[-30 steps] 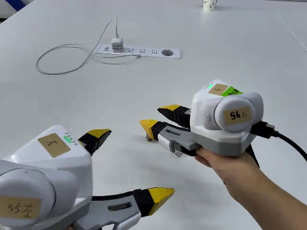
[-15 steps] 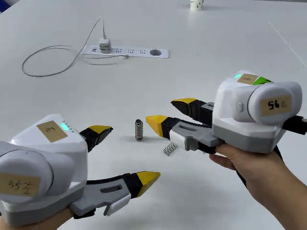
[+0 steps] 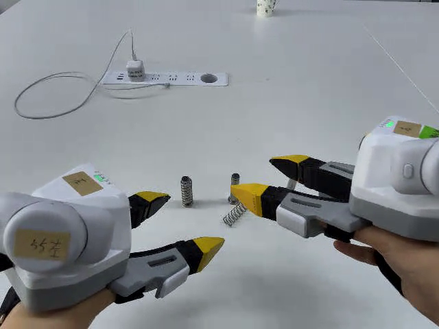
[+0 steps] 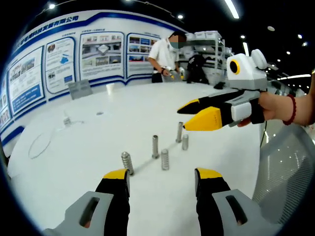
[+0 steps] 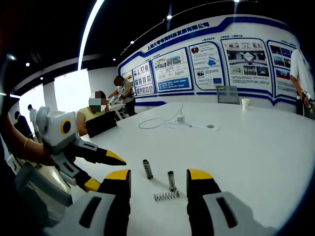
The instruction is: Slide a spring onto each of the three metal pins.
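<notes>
Left tool (image 3: 182,221), right tool (image 3: 269,175) both released, empty. Loose spring (image 3: 234,214) lay just beside bare pin (image 3: 235,186); next move likely: pinch spring, align over pin.

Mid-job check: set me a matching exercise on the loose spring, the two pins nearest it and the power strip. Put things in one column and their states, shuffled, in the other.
Things
1. loose spring
2. pin next to the loose spring
3. pin farther off
4. power strip

States
A. upright, with a fitted spring around it
B. has a white charger plugged in
C. lying on its side
D. upright and bare

Pairs: 1-C, 2-D, 3-A, 4-B
</notes>
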Available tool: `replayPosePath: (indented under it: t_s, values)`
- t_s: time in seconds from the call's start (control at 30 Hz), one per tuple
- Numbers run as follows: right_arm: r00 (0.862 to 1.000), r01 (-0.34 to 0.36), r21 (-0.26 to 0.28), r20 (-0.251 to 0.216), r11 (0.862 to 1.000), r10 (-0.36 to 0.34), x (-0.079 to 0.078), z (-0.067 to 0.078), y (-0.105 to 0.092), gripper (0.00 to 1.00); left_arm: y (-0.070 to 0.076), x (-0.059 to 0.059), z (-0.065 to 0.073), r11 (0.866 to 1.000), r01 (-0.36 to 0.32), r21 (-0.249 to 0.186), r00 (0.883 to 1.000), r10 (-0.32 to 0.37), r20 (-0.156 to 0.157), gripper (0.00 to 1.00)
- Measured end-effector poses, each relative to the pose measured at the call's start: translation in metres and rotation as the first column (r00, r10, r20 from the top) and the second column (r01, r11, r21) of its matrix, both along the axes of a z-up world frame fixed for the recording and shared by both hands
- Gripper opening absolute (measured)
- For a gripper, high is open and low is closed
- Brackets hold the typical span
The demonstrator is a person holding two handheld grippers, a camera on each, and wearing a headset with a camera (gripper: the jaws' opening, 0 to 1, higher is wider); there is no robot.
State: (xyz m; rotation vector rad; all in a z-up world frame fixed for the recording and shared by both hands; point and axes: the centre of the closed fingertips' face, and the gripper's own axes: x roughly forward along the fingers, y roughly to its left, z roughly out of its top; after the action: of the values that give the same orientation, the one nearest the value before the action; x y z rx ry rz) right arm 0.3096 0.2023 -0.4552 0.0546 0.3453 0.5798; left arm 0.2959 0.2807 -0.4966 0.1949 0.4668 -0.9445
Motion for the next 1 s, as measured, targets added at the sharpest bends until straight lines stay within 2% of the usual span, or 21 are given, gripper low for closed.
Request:
replayPosePath:
  t_s: [0.13,0.27,0.4,0.63,0.83,1.0]
  values:
    - [1.000,0.000,-0.038,-0.011,0.999,-0.001,-0.007,-0.006,-0.011,0.47,-0.007,0.001,-0.006,1.000,0.009,0.000,1.000,-0.009,-0.011,0.46]
    - [1.000,0.010,-0.041,-0.022,0.999,-0.011,-0.014,-0.009,-0.022,0.48,-0.014,0.002,-0.016,1.000,0.020,0.014,0.999,-0.020,-0.030,0.41]
    - [0.999,0.021,-0.059,-0.029,0.998,-0.022,-0.020,-0.014,-0.030,0.48,-0.022,0.002,-0.023,0.998,0.044,0.040,0.999,-0.043,-0.018,0.39]
    - [0.999,0.029,-0.063,-0.040,0.998,-0.032,-0.026,-0.019,-0.039,0.48,-0.033,0.006,-0.029,0.996,0.067,0.058,0.998,-0.067,0.002,0.35]
    - [0.998,0.039,-0.062,-0.047,0.997,-0.042,-0.029,-0.022,-0.042,0.48,-0.039,0.013,-0.038,0.997,0.058,0.058,0.998,-0.057,-0.011,0.29]
    - [0.998,0.041,-0.065,-0.054,0.997,-0.044,-0.033,-0.026,-0.043,0.48,-0.042,0.019,-0.043,0.998,0.037,0.057,0.999,-0.036,-0.010,0.25]
